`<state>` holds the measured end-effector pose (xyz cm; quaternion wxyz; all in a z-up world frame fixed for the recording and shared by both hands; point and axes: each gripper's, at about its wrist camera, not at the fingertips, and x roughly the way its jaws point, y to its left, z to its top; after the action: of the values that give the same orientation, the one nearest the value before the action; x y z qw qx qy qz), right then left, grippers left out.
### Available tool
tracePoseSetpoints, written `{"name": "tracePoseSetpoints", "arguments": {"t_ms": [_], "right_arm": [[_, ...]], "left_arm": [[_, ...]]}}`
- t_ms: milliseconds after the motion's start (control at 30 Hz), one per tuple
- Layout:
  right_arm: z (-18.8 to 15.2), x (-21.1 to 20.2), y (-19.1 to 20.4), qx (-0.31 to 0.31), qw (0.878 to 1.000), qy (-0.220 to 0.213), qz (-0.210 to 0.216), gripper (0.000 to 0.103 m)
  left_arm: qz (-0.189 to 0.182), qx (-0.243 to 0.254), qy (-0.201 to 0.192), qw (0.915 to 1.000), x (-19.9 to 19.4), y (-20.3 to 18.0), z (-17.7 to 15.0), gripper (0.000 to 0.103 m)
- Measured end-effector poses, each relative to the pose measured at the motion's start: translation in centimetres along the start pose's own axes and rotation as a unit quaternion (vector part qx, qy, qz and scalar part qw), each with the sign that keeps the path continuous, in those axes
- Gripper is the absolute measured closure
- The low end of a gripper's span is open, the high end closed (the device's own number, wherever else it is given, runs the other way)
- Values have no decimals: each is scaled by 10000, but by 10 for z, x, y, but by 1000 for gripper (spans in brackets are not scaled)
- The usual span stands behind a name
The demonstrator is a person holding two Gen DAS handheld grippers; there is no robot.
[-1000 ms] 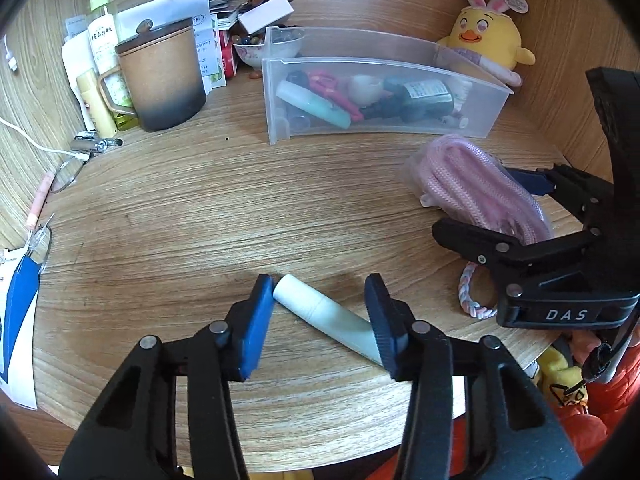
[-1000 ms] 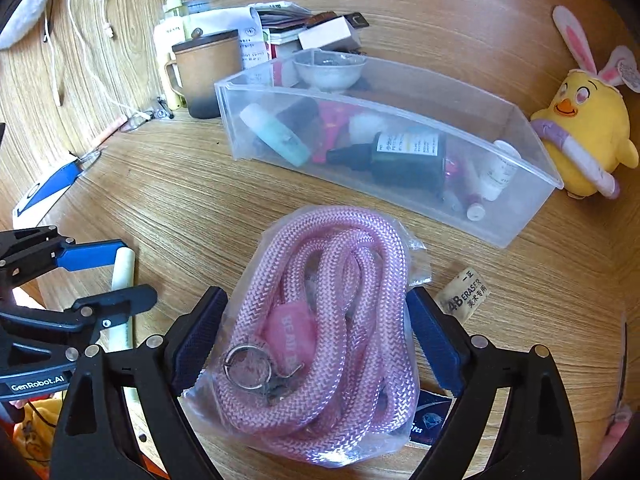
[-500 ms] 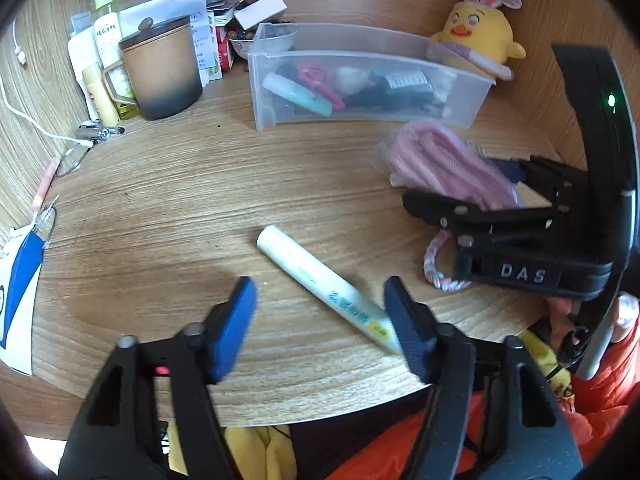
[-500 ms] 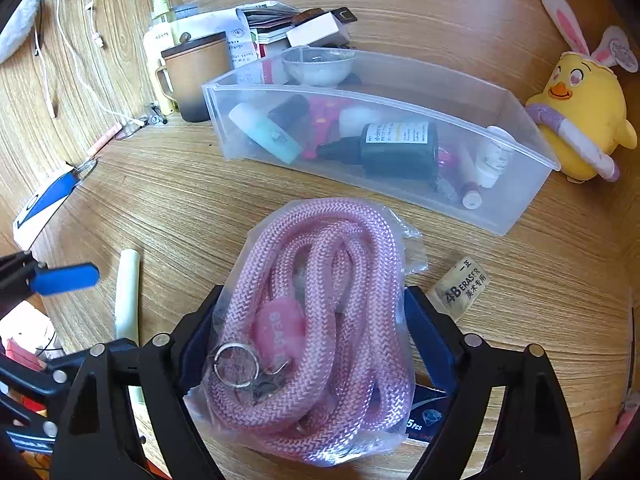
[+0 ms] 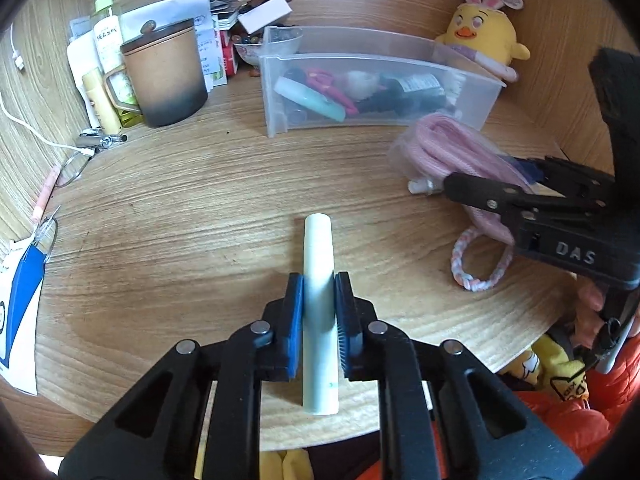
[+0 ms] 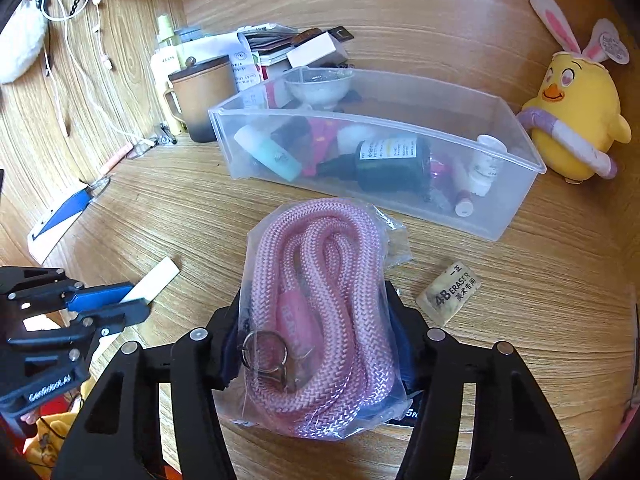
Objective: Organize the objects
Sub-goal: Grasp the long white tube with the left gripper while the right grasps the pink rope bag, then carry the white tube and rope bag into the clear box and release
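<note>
My left gripper (image 5: pixel 319 304) is shut on a pale green-white tube (image 5: pixel 318 248) and holds it pointing away over the wooden table near its front edge; the tube also shows in the right wrist view (image 6: pixel 154 284). My right gripper (image 6: pixel 316 328) is shut on a clear bag of pink rope (image 6: pixel 320 304), which also shows in the left wrist view (image 5: pixel 452 152). A clear plastic bin (image 6: pixel 516 208) with bottles and tubes inside stands behind the bag, also in the left wrist view (image 5: pixel 276 96).
A brown lidded mug (image 5: pixel 164 76), bottles and papers stand at the back left. A yellow chick plush (image 6: pixel 576 120) sits at the back right. An eraser (image 6: pixel 450 292) lies right of the bag. A braided ring (image 5: pixel 480 260) lies by the right gripper. Glasses (image 5: pixel 74 164) lie at left.
My left gripper was open around the tube lying on the table; it has now shut on the tube lengthwise. My right gripper has closed on the rope bag and lifted it slightly.
</note>
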<state>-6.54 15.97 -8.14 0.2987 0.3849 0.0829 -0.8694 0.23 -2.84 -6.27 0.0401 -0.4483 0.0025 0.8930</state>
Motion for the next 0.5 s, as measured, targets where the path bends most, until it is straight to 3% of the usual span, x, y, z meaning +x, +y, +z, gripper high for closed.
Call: {"name": "tracePoseSetpoints", "arguments": {"t_ms": [167, 500], "right_arm": [[6, -11, -3, 102, 9998, -173, 91, 49], [27, -41, -4, 121, 9981, -595, 111, 49]], "left_arm": [[-30, -127, -142, 9998, -1, 9, 14, 88], [-66, -56, -796, 9968, -26, 8, 50, 88]]}}
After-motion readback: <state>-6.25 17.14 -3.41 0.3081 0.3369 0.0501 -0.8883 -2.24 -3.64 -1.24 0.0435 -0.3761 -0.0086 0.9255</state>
